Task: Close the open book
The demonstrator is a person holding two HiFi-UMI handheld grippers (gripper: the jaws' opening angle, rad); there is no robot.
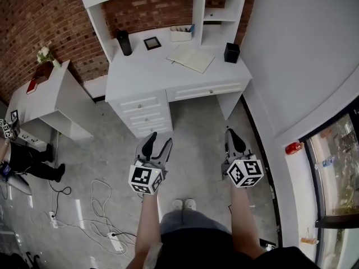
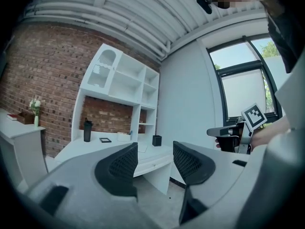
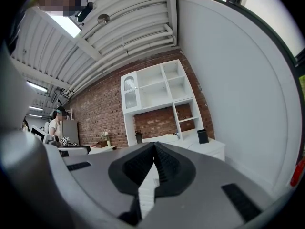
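An open book (image 1: 191, 57) lies flat on the white desk (image 1: 140, 72) at the far end of the room, well ahead of both grippers. My left gripper (image 1: 157, 143) hangs over the floor in front of the desk drawers, open with nothing between its jaws. In the left gripper view the left gripper (image 2: 155, 159) points towards the desk (image 2: 95, 149), its pads (image 2: 121, 168) apart. My right gripper (image 1: 233, 137) is beside it over the floor, shut and empty. In the right gripper view the right gripper (image 3: 155, 151) has its jaws touching.
On the desk stand a black bottle (image 1: 124, 42), a small framed picture (image 1: 152, 42), a white box (image 1: 181, 35) and a black cup (image 1: 231, 52). A white side table (image 1: 53, 97) is at the left, with a person (image 1: 25, 160) beyond. Cables (image 1: 95, 206) lie on the floor.
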